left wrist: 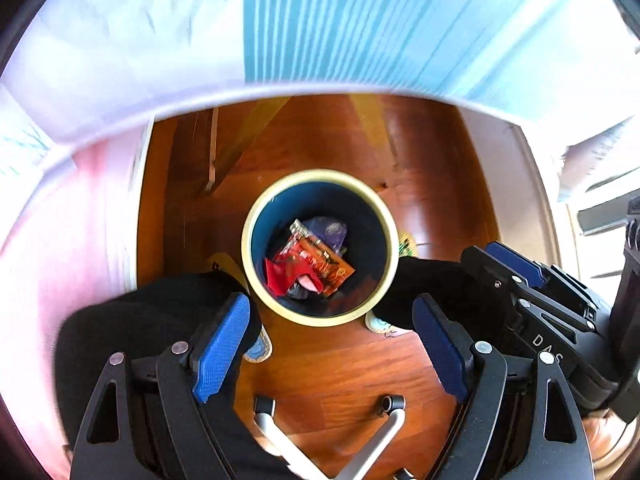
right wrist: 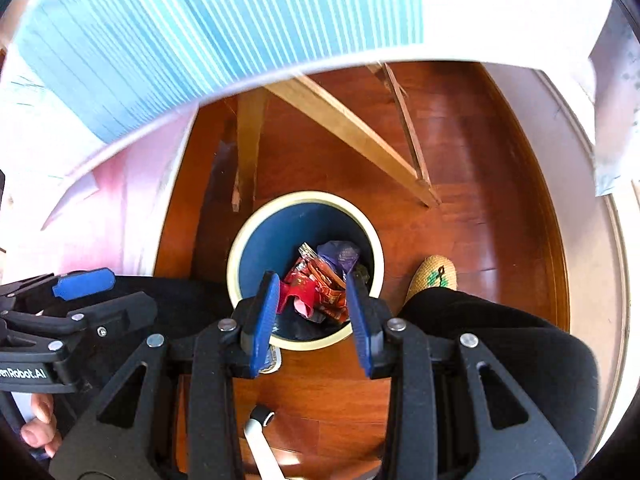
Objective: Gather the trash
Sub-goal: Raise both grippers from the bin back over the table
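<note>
Glossy reddish wood floor (right wrist: 472, 152), wooden table legs (right wrist: 344, 128), blue-striped tablecloth (left wrist: 360, 20)

Cream-rimmed blue bin (right wrist: 256, 236) w/ red wrappers (right wrist: 320, 284), blue-striped cloth (right wrist: 200, 20).

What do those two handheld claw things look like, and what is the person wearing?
Each is a black frame of angular arms joined by silver rivets, ending in two fingers faced with textured blue pads. The left gripper and right gripper match. White lettering marks their sides. The person wears black trousers and a woven straw-coloured slipper with a green motif.
</note>
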`<action>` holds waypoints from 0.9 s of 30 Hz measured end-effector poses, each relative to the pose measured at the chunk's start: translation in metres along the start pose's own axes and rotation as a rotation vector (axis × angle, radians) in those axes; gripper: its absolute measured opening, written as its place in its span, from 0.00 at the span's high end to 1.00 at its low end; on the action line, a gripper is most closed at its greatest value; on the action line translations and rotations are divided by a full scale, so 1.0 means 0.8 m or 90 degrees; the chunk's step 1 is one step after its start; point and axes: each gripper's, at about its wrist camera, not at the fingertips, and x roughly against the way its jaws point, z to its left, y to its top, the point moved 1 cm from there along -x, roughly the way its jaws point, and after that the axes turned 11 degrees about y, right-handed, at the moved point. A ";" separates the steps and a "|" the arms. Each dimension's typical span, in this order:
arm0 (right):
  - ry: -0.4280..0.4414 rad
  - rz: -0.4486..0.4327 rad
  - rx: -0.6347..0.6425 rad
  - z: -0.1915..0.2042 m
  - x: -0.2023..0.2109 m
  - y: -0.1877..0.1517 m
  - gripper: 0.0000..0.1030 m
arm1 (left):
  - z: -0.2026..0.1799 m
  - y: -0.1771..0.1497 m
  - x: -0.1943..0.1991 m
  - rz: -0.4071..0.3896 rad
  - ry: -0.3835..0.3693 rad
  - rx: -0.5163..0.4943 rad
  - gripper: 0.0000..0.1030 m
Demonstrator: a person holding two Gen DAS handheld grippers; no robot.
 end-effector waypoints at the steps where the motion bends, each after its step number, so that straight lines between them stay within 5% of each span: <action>1: 0.006 -0.010 0.005 0.005 0.014 0.000 0.70 | -0.001 0.000 0.014 -0.012 -0.002 -0.008 0.17; 15: 0.033 -0.151 0.153 0.096 0.229 0.061 0.69 | -0.004 0.057 0.238 -0.186 -0.017 -0.095 0.17; 27: 0.034 -0.275 0.180 0.126 0.388 0.223 0.63 | -0.010 0.185 0.380 -0.298 0.013 -0.119 0.17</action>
